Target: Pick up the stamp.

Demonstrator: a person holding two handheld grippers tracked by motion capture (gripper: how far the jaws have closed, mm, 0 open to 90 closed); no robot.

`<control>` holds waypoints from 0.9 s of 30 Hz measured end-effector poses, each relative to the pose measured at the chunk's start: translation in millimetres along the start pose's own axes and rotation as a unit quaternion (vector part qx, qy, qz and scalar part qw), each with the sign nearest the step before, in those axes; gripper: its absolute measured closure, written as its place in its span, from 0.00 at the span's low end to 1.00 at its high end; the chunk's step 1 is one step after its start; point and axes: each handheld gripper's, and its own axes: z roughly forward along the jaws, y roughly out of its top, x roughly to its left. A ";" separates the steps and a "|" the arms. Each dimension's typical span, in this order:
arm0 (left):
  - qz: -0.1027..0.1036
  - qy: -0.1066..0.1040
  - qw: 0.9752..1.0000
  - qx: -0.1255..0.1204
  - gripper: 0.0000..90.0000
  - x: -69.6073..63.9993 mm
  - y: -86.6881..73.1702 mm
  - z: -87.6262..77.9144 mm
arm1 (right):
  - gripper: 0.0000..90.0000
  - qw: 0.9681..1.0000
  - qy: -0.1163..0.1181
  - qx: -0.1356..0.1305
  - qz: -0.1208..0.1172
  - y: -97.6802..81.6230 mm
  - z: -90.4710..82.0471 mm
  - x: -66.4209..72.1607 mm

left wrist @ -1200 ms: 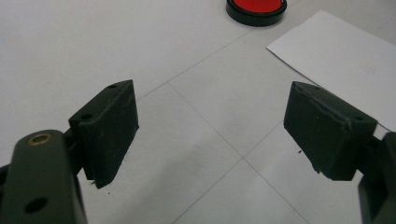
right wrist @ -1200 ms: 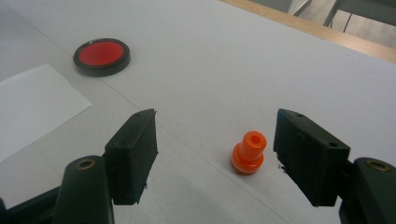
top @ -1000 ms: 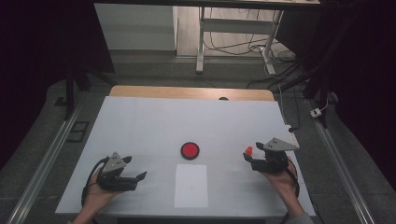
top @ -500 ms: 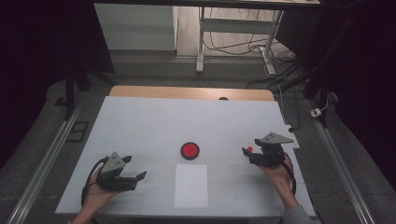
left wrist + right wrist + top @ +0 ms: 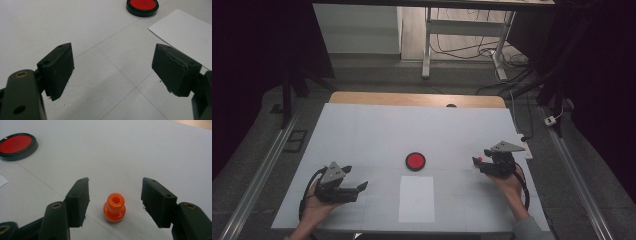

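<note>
A small orange peg (image 5: 114, 207) stands upright on the white table (image 5: 372, 135), a hole in its top. My right gripper (image 5: 115, 182) is low over the table with the peg between its jaws. The jaws have just been closing, but a gap remains on both sides, so the pads do not touch it. In the high view the right gripper (image 5: 477, 162) is at the right, with the peg (image 5: 480, 159) at its tips. My left gripper (image 5: 362, 186) rests at the front left, open and holding nothing (image 5: 112, 57).
A red disc with a black rim (image 5: 415, 161) lies at the table's middle, also seen from each gripper (image 5: 142, 5) (image 5: 16, 145). A white sheet of paper (image 5: 416, 198) lies just in front of it, near the front edge (image 5: 185, 32).
My right gripper has sunk a little and shifted slightly, and its jaws have narrowed around the orange peg. The left gripper has kept still.
</note>
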 end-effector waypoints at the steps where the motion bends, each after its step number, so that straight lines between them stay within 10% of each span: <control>1: 0.000 0.000 1.000 0.000 0.20 -0.3 -0.4 -0.3 | 0.46 1.000 0.000 0.001 0.003 -0.2 0.5 0.3; 27: 0.001 -0.001 1.000 -0.001 0.21 0.4 -3.7 -2.4 | 0.72 1.000 -0.016 0.013 0.000 -9.3 10.2 1.6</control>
